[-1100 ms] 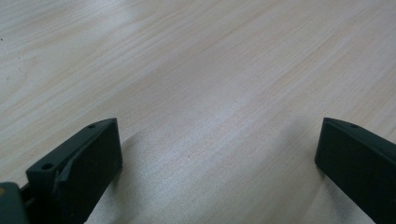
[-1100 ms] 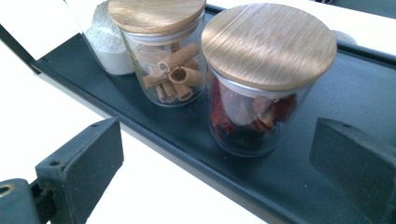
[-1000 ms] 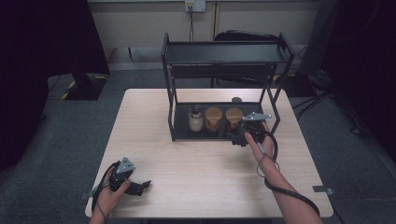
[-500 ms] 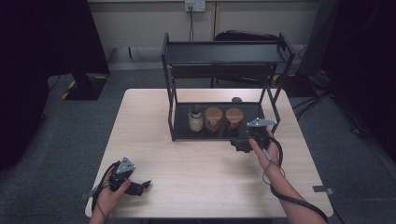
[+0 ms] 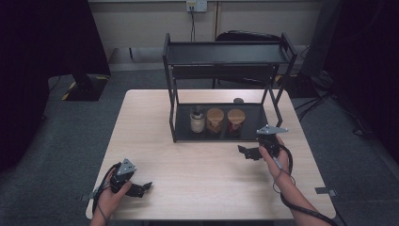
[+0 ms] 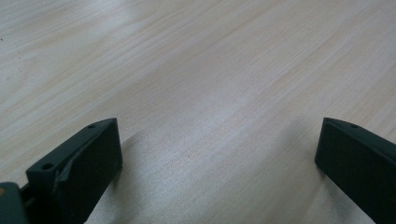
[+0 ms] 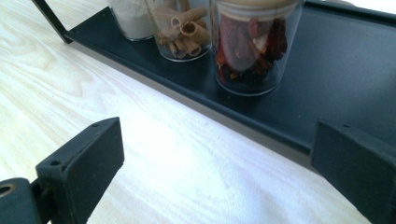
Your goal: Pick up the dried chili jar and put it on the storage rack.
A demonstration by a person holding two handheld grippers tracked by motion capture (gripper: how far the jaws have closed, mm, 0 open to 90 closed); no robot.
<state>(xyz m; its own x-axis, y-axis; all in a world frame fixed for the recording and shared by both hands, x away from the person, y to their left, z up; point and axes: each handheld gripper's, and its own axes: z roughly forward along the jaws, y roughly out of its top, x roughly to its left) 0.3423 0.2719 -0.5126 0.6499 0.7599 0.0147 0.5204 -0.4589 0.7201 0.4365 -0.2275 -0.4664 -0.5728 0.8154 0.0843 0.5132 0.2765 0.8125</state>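
Wooden desk (image 5: 197, 165): black two-tier rack (image 5: 226, 94) holding three jars, powder (image 5: 196, 120), cinnamon sticks (image 5: 214, 120), dried chillies (image 5: 235, 121). Left tongs (image 5: 141, 187), right tongs (image 5: 245, 152): jaws apart, empty.

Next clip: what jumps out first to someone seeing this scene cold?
A black two-tier rack stands at the table's far side, with three jars in a row on its lower tray: white powder, cinnamon sticks, dried red chillies. The right gripper, open, sits just before the tray.
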